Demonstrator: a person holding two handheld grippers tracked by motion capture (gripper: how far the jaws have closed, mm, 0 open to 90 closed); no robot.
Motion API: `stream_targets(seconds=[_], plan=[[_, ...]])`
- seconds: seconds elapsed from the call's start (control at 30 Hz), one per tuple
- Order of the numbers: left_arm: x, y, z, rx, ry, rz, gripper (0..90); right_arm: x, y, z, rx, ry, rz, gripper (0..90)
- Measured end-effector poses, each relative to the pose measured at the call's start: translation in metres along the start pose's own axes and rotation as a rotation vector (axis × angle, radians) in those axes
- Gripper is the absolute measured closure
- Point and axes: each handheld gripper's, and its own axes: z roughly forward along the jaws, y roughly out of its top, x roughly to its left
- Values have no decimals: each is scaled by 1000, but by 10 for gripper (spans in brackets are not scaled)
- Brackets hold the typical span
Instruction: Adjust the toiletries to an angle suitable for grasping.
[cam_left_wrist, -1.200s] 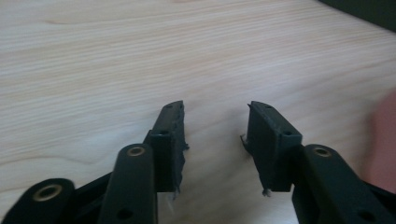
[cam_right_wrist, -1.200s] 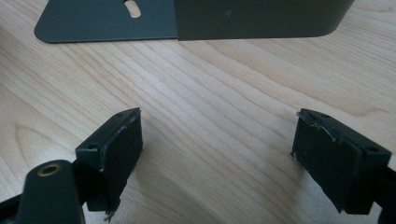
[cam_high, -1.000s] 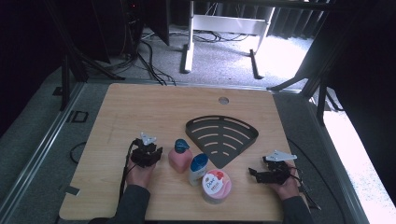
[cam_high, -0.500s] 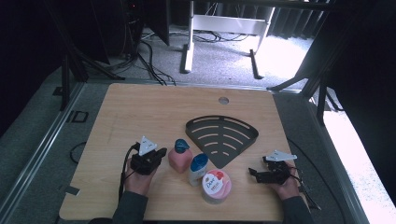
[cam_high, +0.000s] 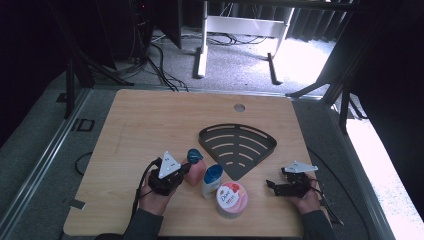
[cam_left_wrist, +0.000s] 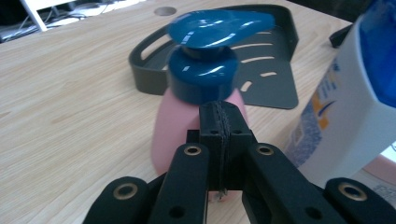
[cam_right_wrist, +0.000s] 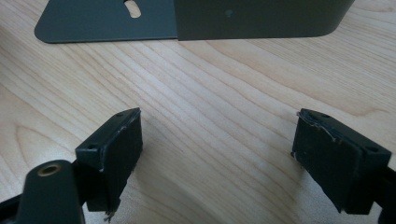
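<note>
A pink pump bottle with a blue pump head stands upright on the wooden table. My left gripper is at its left side. In the left gripper view its jaws are pressed together with nothing between them, their tips right in front of the pink body. A white bottle with a blue cap stands just right of the pink one. My right gripper rests low over the table at the right, open over bare wood.
A black fan-shaped slotted rack lies flat in the middle of the table, its edge just beyond the right gripper. A round pink Dove jar sits near the front edge. A cable hole is at the back.
My left gripper has moved right, up to the pink bottle. The right gripper has stayed where it was.
</note>
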Motion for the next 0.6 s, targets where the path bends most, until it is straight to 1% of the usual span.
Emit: stream_targets(seconds=[0.03, 0.07, 0.2, 0.27, 0.4, 0.43, 0.47, 0.57, 0.6], plan=[[-1, 0, 1, 8, 0, 3, 893, 0, 0, 0, 0, 0, 0, 157], [-2, 0, 2, 6, 7, 6, 894, 0, 0, 0, 0, 0, 0, 157], [0, 0, 2, 6, 0, -3, 893, 0, 0, 0, 0, 0, 0, 157], [-1, 0, 2, 4, 5, -4, 893, 0, 0, 0, 0, 0, 0, 157], [-1, 0, 3, 2, 12, 1, 893, 0, 0, 0, 0, 0, 0, 157], [-2, -1, 4, -1, 29, 13, 893, 0, 0, 0, 0, 0, 0, 157], [-2, -1, 4, -2, 36, 15, 893, 0, 0, 0, 0, 0, 0, 157], [-1, 0, 4, -3, 35, 8, 893, 0, 0, 0, 0, 0, 0, 157], [1, 0, 5, -1, 35, -1, 893, 0, 0, 0, 0, 0, 0, 157]])
